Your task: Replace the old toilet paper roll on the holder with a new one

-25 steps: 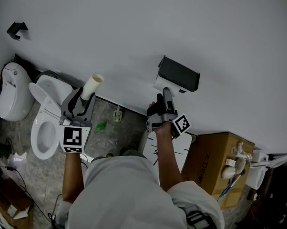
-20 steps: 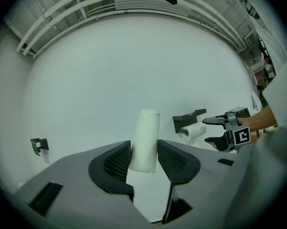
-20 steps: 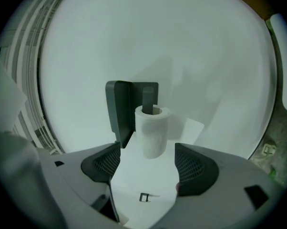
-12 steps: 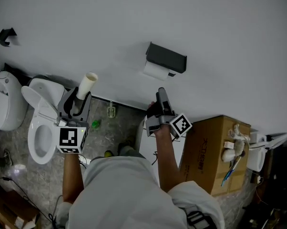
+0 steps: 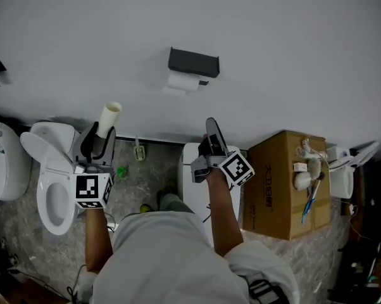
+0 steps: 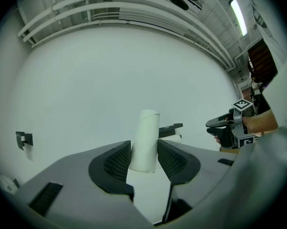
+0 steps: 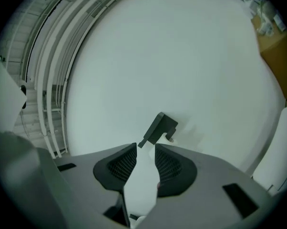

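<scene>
The left gripper (image 5: pixel 99 143) is clamped on a bare cardboard tube (image 5: pixel 109 118). In the left gripper view both ribbed pads (image 6: pixel 116 162) press against the tube's lower end, and the rest of the tube stands up above the jaws, tilted slightly. The gripper is held level above the open toilet (image 5: pixel 50 185), near the white wall (image 5: pixel 273 49).

The right gripper (image 5: pixel 212 132) points at the same wall, to the right of the left one and well apart from it. Its jaws have just been closing and now stand with a narrow gap, with nothing between them (the right gripper view shows only the wall and the holder through the gap).

The black holder (image 5: pixel 193 62) is fixed to the wall above and between the two grippers. A white toilet paper roll (image 5: pixel 181 81) hangs under it, with a loose end of paper showing. Neither gripper touches the holder.

A brown cardboard box (image 5: pixel 282 185) stands on the floor to the right of the right arm, with white fittings lying on its top.
</scene>
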{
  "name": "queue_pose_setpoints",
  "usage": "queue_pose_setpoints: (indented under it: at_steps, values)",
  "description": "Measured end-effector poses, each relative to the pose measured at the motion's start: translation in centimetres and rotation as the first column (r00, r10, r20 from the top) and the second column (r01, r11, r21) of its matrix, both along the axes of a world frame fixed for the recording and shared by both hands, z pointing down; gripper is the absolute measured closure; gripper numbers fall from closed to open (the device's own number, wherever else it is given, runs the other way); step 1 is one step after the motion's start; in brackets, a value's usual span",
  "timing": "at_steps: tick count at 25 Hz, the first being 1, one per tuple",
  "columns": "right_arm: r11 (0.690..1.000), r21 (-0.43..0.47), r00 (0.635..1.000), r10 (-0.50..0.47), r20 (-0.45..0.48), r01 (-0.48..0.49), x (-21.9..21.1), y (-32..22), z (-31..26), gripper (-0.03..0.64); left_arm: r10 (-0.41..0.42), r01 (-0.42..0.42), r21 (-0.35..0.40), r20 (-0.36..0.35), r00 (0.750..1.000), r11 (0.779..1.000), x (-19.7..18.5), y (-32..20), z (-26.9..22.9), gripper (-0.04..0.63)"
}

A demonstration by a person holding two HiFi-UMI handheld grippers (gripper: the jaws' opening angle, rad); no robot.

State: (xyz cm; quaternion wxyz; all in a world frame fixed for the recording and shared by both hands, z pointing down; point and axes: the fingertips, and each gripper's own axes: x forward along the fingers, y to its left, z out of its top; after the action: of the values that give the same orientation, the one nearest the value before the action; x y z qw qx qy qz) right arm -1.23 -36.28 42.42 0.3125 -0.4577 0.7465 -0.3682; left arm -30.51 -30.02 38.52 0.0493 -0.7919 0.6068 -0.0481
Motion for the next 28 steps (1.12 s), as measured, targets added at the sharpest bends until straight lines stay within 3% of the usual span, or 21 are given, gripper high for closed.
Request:
queue_pose_setpoints:
  at_steps: [8,14,20,23,28]
  values:
    - [0.988,0.058,0.967,0.154,-0.204,-0.146,4.6,3.5,-1.8,0.601,0.083,-0.082,0.021,-0.017,0.996,0.996,3.0,0.1,-0.4,0.402]
    - [0.979,0.082,0.913,0.205,-0.353,-0.188,6.7,5.5,-1.7,0.611,0.132,-0.132,0.028,-0.026,0.991,0.991,5.0,0.0,-0.4,0.402]
    - [0.984,0.106,0.846,0.179,-0.503,-0.145,7.0,7.2,-1.8,0.611,0.163,-0.162,0.031,-0.041,0.986,0.986,6.2,0.2,-0.4,0.402]
    - [0.982,0.112,0.815,0.191,-0.546,-0.155,7.6,7.7,-1.7,0.611,0.167,-0.166,0.028,-0.044,0.985,0.986,6.4,0.1,-0.2,0.402]
    - [0.979,0.104,0.811,0.204,-0.549,-0.176,7.8,7.9,-2.0,0.611,0.162,-0.161,0.027,-0.071,0.984,0.987,5.8,0.2,-0.3,0.402]
